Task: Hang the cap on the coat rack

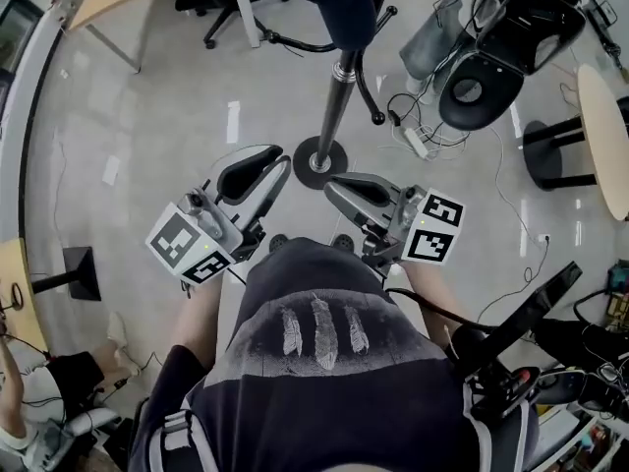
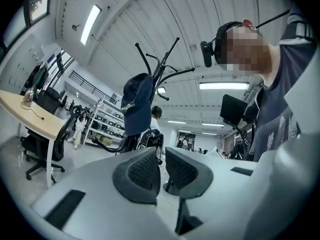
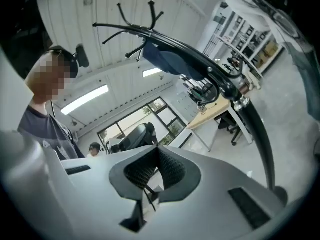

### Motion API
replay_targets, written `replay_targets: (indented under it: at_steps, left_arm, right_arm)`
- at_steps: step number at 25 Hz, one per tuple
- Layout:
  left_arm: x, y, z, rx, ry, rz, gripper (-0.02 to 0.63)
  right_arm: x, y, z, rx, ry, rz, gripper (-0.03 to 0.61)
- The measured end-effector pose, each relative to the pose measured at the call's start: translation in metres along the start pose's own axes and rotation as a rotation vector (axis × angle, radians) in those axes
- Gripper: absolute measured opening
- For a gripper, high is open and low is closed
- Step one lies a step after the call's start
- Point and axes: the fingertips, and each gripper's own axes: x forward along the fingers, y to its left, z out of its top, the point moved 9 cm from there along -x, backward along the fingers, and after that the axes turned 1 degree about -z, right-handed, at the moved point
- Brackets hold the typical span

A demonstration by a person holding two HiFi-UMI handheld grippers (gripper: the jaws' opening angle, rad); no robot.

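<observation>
Left claw (image 2: 161, 156): jaws a narrow slit apart, nothing between them and touching nothing; floor shows through the gap.
Right claw (image 3: 157, 154): jaw tips pressed together, nothing held; a thin dark strand hangs just below the pads.
Cap (image 2: 137, 104): navy, hanging on an upper hook of the coat rack (image 2: 161, 66), crown drooping down along the pole. It is clear of both claws. In the head view it sits at the far top centre (image 1: 339, 3), over the pole.
Count, claws: two.
Count, cap: one.
Count, coat rack: one, with a dark pole (image 1: 337, 96), a round base (image 1: 319, 160) on the floor and several curved hooks at the top.
Count, marker cubes: two, one per claw; left marker cube (image 1: 187, 244), right marker cube (image 1: 432, 229).
Pose, left: the claw (image 1: 267, 170) is held close in front of the torso, at the left, jaws pointing far and slightly right toward the rack base. The forearm runs back under the cube.
Pose, right: the claw (image 1: 339, 187) is held at the same height, at the right, jaws pointing far and left. The two claws converge near the base but do not touch.
Rack vs claws: the base stands on the floor just beyond both tips.
</observation>
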Motion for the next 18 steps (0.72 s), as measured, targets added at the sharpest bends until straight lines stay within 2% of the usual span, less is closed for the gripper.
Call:
replay_targets:
  at_steps: [3, 6, 11, 16, 18]
  left_arm:
    - [-0.005, 0.002, 0.004, -0.021, -0.008, 0.026, 0.064]
    - [-0.012, 0.003, 0.005, -0.03, -0.017, 0.048, 0.064]
    - [-0.005, -0.016, 0.004, -0.007, -0.018, 0.052, 0.064]
    - [0.026, -0.028, 0.001, 0.011, 0.023, -0.004, 0.063]
    - [0.036, -0.032, -0.002, 0.005, 0.036, -0.012, 0.04]
  right_arm:
    - [0.004, 0.005, 0.018, -0.123, 0.061, -0.029, 0.005]
    - [0.006, 0.007, 0.023, -0.167, 0.084, -0.058, 0.005]
    - [-0.015, 0.012, 0.019, -0.151, 0.037, -0.067, 0.005]
    - [-0.036, 0.007, 0.011, -0.093, 0.007, -0.079, 0.005]
    - [-0.042, 0.004, 0.008, -0.066, 0.005, -0.076, 0.005]
